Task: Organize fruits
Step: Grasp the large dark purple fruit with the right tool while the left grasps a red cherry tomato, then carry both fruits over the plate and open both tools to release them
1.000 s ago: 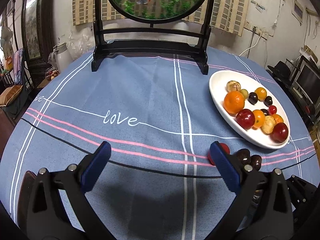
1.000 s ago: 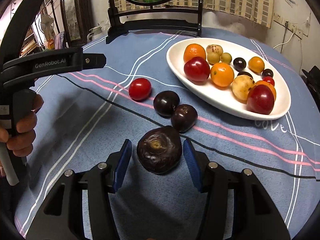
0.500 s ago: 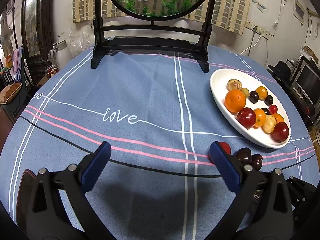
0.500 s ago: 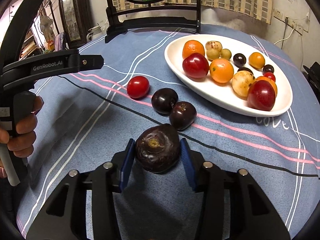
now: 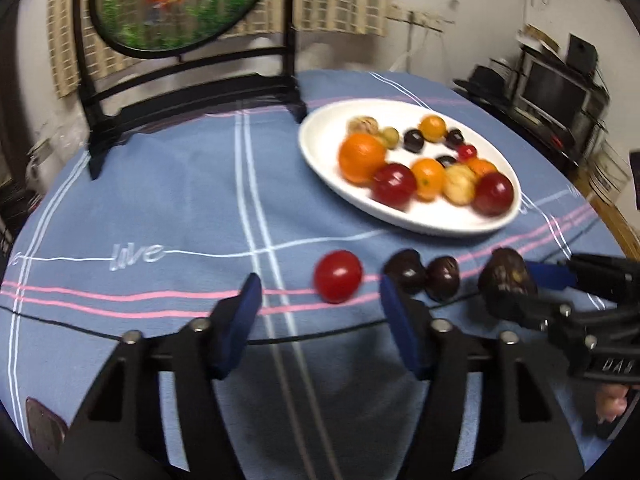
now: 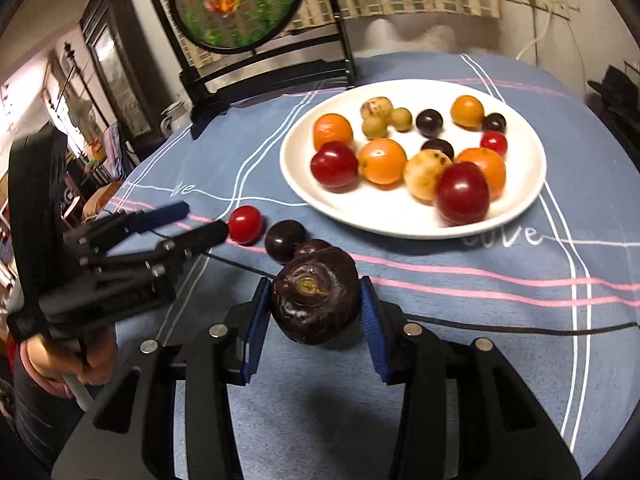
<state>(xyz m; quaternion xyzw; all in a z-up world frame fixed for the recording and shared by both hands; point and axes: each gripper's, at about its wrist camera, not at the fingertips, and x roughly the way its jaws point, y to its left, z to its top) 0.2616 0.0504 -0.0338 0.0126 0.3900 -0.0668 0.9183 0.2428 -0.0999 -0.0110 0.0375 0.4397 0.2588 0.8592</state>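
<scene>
My right gripper [image 6: 314,304] is shut on a large dark purple fruit [image 6: 315,296] and holds it above the blue cloth; it also shows in the left wrist view [image 5: 506,284]. A white plate [image 6: 520,208] with several oranges, red and dark fruits lies beyond, also in the left wrist view [image 5: 324,136]. A red tomato [image 5: 337,276] and two dark plums [image 5: 406,271] lie on the cloth in front of the plate. My left gripper [image 5: 320,300] is open and empty, just short of the tomato; in the right wrist view [image 6: 196,224] it reaches beside the tomato [image 6: 245,224].
A black stand with a round goldfish panel [image 5: 176,4] stands at the table's far side. The blue tablecloth [image 5: 160,200] has white and pink lines. Furniture and a screen [image 5: 556,88] stand beyond the table's right edge.
My right gripper closed on the dark fruit and lifted it off the cloth. My left gripper swung right and forward, toward the red tomato.
</scene>
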